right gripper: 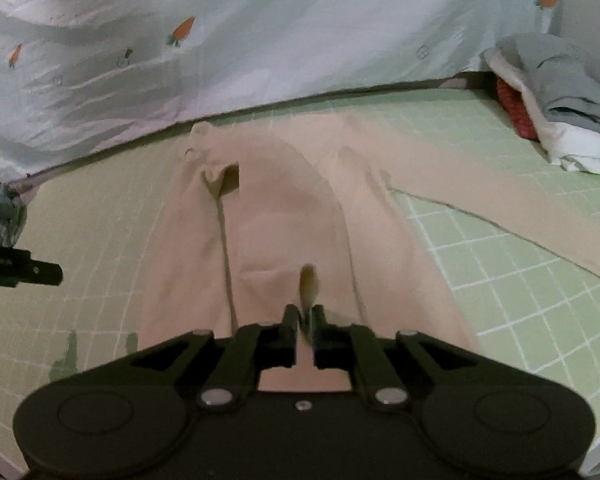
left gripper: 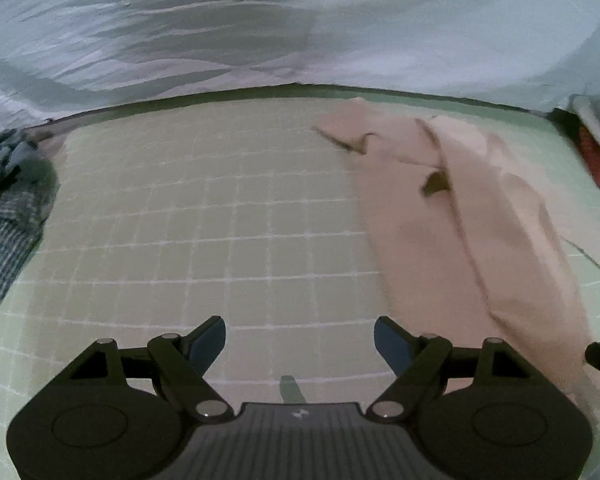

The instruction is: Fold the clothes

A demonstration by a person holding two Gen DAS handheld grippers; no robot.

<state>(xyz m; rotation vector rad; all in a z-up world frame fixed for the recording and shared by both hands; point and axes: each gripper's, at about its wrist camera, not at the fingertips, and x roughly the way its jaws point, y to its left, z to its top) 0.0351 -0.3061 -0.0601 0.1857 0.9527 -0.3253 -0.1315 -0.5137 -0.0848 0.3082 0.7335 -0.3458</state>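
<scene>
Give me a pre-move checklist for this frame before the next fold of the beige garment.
1. Right gripper pinching a fold of the beige garment: ok, cloth sits between its nearly shut jaws.
2. Left gripper free: ok, jaws wide, nothing between them.
3. Green grid mat bare left of the garment: ok.
4. Sleeve laid in: not ok, it stretches out to the side.
5. Folded stack clear of the garment: ok.

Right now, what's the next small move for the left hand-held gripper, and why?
Probably shift it right onto the beige garment. The left hand-held gripper hangs open over bare green mat with nothing between its fingers, while the right hand-held gripper pinches a fold of the garment's near edge.
</scene>
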